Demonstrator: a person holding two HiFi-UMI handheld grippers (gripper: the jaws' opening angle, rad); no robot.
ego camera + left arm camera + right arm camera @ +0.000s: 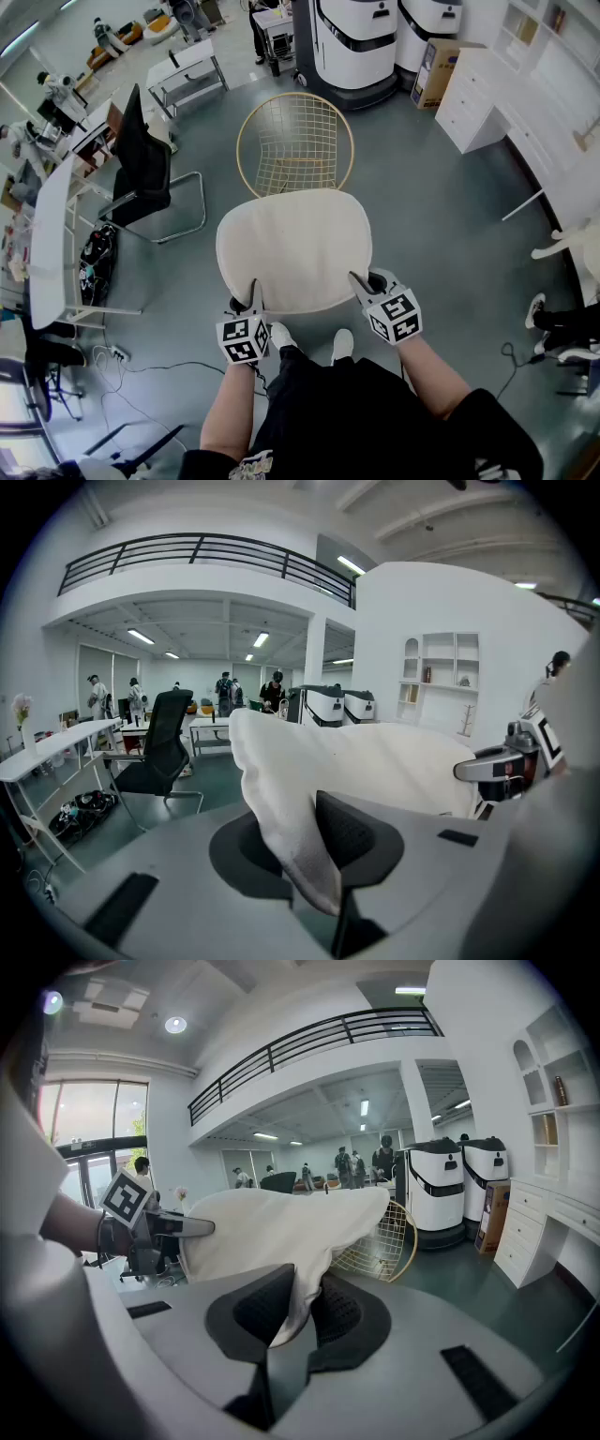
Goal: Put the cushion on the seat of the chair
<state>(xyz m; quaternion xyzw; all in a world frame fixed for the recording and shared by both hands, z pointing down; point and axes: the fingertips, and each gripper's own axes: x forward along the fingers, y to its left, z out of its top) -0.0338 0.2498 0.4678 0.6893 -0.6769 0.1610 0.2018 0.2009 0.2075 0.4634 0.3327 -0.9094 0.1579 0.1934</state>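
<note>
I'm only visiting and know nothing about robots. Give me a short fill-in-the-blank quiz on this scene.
The left gripper and the right gripper are both shut on a cream ____.
Beyond it stands a round gold wire ____.
The office chair at the left is coloured ____.
Missing words: cushion; chair; black.
</note>
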